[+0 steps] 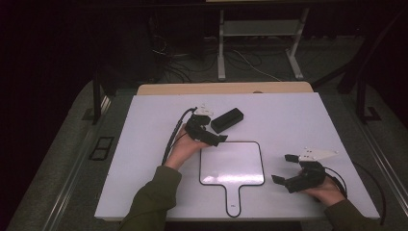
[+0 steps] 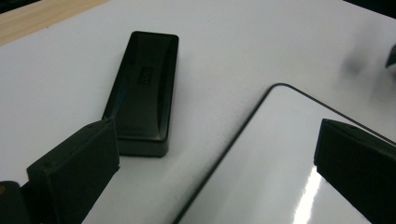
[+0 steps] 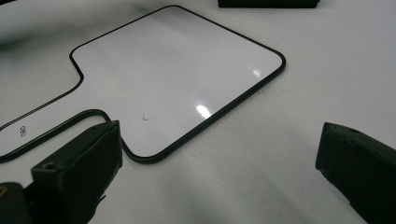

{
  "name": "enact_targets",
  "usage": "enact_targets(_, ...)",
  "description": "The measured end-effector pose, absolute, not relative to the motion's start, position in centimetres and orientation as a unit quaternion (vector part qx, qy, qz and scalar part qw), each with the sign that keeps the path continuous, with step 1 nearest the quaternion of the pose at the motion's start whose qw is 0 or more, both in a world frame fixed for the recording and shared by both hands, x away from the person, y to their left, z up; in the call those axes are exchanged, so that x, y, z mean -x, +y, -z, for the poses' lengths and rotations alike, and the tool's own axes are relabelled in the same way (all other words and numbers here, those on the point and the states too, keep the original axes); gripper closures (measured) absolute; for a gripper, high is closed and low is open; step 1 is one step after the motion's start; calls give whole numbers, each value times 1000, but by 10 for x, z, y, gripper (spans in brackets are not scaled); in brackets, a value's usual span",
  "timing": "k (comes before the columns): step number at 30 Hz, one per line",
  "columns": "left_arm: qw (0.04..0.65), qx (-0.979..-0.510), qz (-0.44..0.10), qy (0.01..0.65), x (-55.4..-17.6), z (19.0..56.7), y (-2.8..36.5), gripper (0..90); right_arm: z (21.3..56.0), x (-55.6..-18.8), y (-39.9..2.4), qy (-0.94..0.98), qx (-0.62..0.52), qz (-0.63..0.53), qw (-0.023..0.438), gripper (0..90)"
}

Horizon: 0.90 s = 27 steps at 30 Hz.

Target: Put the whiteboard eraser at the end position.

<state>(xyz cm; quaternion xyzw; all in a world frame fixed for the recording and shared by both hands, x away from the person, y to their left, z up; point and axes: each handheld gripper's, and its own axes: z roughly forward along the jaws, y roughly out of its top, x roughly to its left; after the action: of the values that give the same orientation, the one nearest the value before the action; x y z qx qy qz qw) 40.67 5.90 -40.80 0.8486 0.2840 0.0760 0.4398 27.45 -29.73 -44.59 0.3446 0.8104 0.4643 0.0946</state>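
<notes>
A black eraser block (image 1: 227,120) lies on the white table, just beyond the top left corner of a paddle-shaped whiteboard (image 1: 232,163) with a black rim and a handle toward the near edge. My left gripper (image 1: 214,129) is open just left of the eraser, with nothing between its fingers. In the left gripper view the eraser (image 2: 142,93) lies ahead of the left jaw, the whiteboard (image 2: 280,154) lies at the right, and the left gripper (image 2: 215,140) stands wide. My right gripper (image 1: 284,168) is open, right of the board. The right gripper (image 3: 219,135) faces the whiteboard (image 3: 173,70), and the eraser (image 3: 268,3) sits at the top edge.
The white tabletop (image 1: 144,144) has a wooden strip (image 1: 226,88) along its far edge. Beyond it are a metal desk frame (image 1: 221,48) and loose cables on the floor. A black cable (image 1: 173,137) trails from the left gripper across the table.
</notes>
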Motion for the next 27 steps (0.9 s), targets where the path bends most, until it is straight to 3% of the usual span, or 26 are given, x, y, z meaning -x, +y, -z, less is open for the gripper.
enact_targets(27, 464, -838, -95, 269, -330, 413, 97, 0, 444, -273, -299, 808, -345, -466, 100, 0)
